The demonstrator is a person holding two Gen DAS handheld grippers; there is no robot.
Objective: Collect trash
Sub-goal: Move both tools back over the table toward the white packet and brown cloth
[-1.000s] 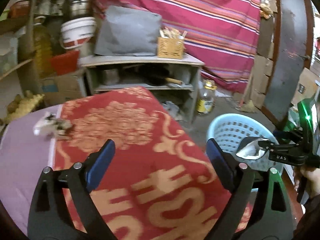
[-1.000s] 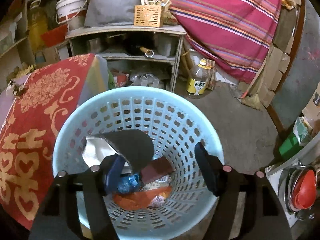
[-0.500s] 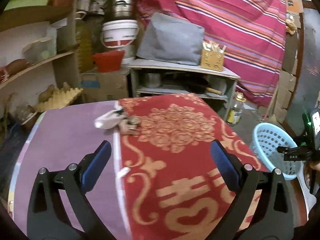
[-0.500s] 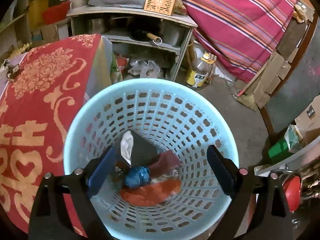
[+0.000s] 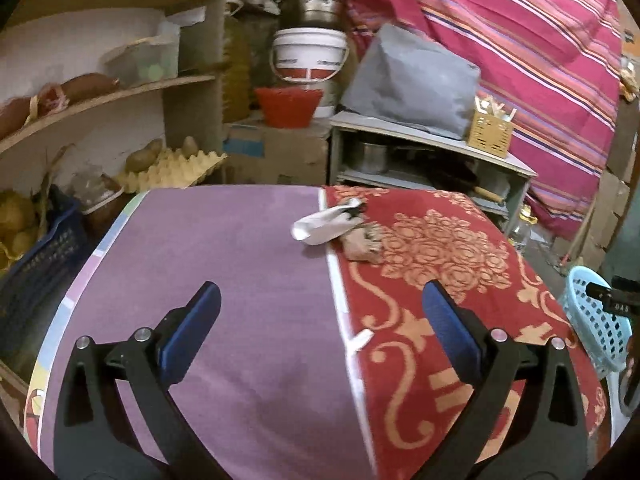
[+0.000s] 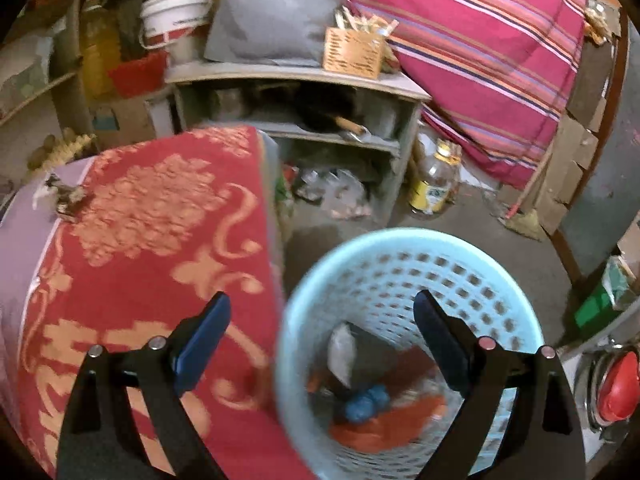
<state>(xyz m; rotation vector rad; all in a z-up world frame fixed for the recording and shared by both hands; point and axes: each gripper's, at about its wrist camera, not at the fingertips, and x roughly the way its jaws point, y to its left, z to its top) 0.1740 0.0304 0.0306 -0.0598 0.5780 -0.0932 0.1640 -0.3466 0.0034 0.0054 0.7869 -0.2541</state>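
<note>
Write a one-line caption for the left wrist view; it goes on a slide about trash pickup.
Open left gripper hangs over the table, facing white wrapper and brown scrap on it; blue basket at right.

The table (image 5: 224, 264) wears a plain mauve cloth on one half and a red cloth (image 5: 440, 264) with peach-gold flowers and scrolls on the other. At the seam lie a white wrapper (image 5: 320, 228) and a brown scrap (image 5: 362, 246). The basket (image 6: 404, 252) is pale blue with a grid of holes, holding orange-red, blue and grey-and-white trash (image 6: 372, 396). Both grippers (image 5: 320, 322) (image 6: 322, 336) are black with blue pads. Behind hang a magenta striped cloth (image 5: 532, 40), a grey bag (image 5: 412, 84), a white-and-red bucket (image 5: 310, 54) and a red tub (image 5: 288, 106).
</note>
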